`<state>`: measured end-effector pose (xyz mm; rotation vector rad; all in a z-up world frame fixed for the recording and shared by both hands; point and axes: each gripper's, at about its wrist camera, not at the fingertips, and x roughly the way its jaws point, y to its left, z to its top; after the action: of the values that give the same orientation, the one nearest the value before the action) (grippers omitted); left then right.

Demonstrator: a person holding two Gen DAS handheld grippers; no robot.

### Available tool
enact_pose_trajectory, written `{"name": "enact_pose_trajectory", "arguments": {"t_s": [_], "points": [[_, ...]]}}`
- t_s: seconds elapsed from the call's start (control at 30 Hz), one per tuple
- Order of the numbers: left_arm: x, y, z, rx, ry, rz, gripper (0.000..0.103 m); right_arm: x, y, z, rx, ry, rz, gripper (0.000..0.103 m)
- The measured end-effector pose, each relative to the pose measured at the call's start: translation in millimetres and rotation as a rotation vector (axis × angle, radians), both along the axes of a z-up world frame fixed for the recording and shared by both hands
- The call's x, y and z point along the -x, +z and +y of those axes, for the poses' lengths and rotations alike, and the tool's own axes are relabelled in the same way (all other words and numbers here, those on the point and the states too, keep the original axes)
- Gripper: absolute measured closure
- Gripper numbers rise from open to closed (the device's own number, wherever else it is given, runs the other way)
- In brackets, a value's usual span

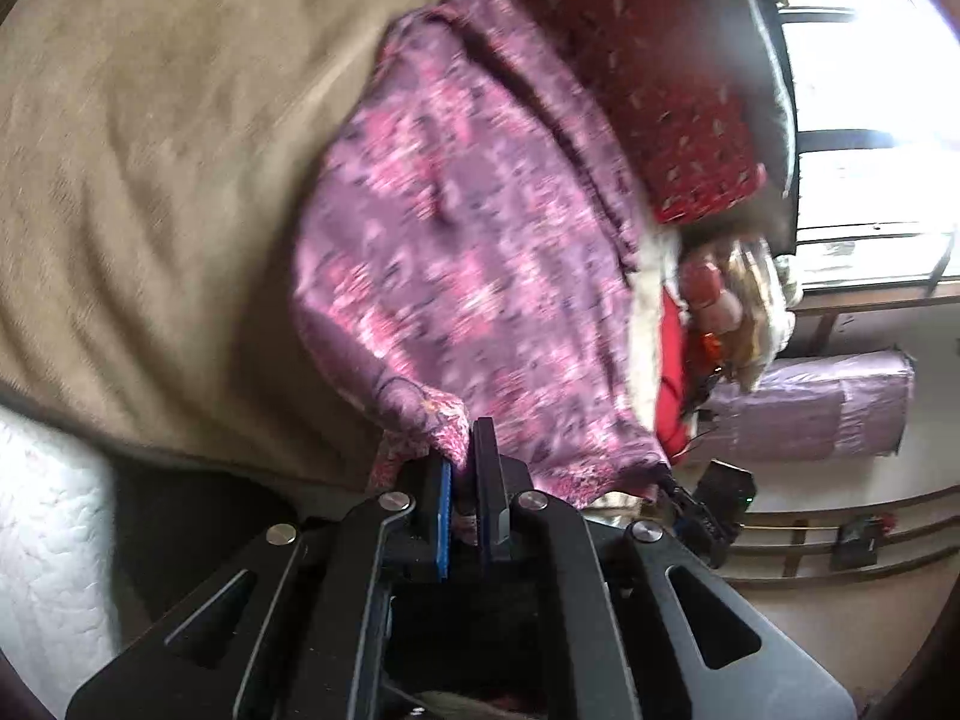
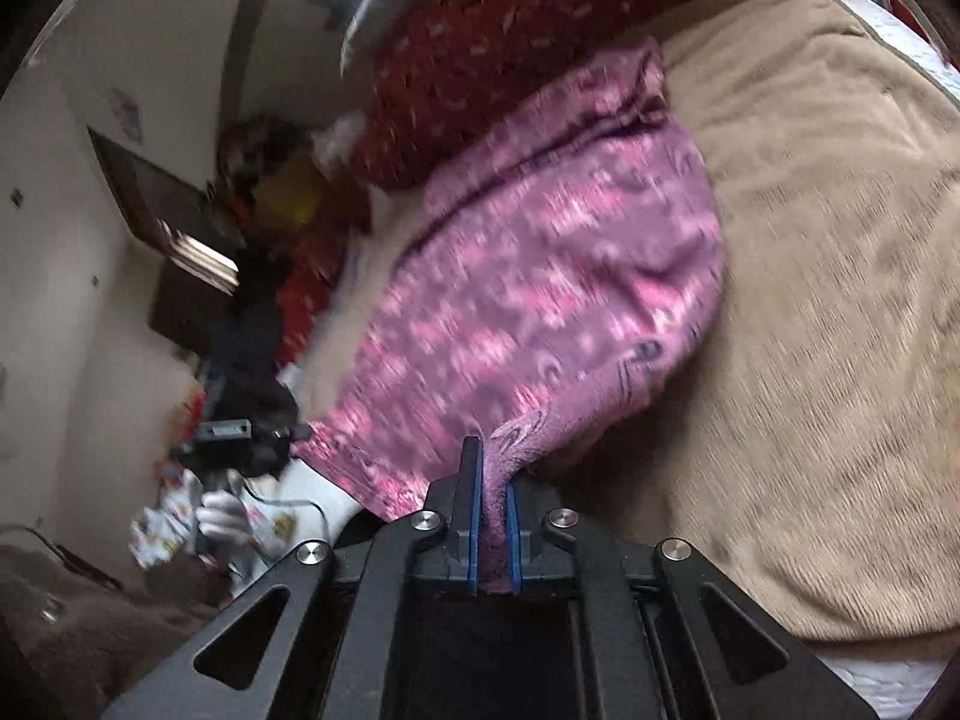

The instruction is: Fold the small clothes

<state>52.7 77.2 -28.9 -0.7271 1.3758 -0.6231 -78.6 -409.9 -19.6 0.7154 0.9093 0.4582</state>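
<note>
Here the small pink-and-purple patterned cloth garment lies spread on a beige woven blanket, its near edge pinched at two corners. The left gripper, black with blue pads, has its jaws closed tight on one bunched corner of the garment; the fabric fills the narrow slit between the pads. The right gripper is likewise clamped on the other corner, a twist of purple cloth squeezed between its blue pads.

Only the left wrist view shows a bright window and a pale purple wrapped bundle on the floor beyond the bed, plus a white quilted mattress edge at lower left. Only the right wrist view shows the person's hand gripping the left tool's handle, and a brown fabric surface below it. Both views show a dark red patterned cushion touching the garment's far edge. Both pictures are blurred.
</note>
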Motion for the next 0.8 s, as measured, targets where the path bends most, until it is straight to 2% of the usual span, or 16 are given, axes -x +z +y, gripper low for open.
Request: {"name": "enact_pose_trajectory", "arguments": {"t_s": [0.23, 0.37, 0.6, 0.8], "points": [[-28, 23, 3, 0.078, 0.063, -0.034, 0.099, -17, 16, -20, -0.107, -0.103, -0.059, 0.097], [-62, 32, 7, 0.107, 0.135, -0.053, 0.099, -39, 22, -33, -0.152, -0.156, -0.08, 0.097], [-134, 35, 3, 0.08, 0.202, -0.07, 0.099, -107, 29, -55, -0.162, -0.236, -0.114, 0.097], [-211, 30, -15, 0.068, 0.24, -0.082, 0.099, -189, 20, -72, -0.185, -0.3, -0.114, 0.097]]}}
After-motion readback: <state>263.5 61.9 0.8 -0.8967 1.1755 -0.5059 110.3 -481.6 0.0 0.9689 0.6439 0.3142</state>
